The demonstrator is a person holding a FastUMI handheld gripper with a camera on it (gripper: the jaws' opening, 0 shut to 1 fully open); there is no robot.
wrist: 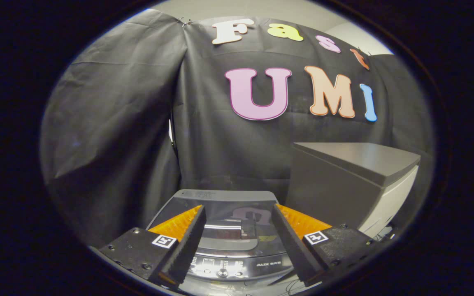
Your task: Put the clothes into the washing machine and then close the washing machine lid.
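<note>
A small top-loading washing machine [228, 197] stands below and just ahead of my fingers. Its glossy dark lid [237, 216] lies flat and shut, mirroring the wall behind. The control panel [224, 265] with its buttons sits nearest me, between the fingers. My gripper [239, 213] hovers above the lid, open, with nothing held between its fingers. No clothes are in sight.
A grey box-like cabinet [352, 181] with a flat top stands right of the washer, close to it and taller. Black cloth forms the booth's wall [117, 135] behind and to the left. Thin cables [381, 236] trail near the cabinet's foot.
</note>
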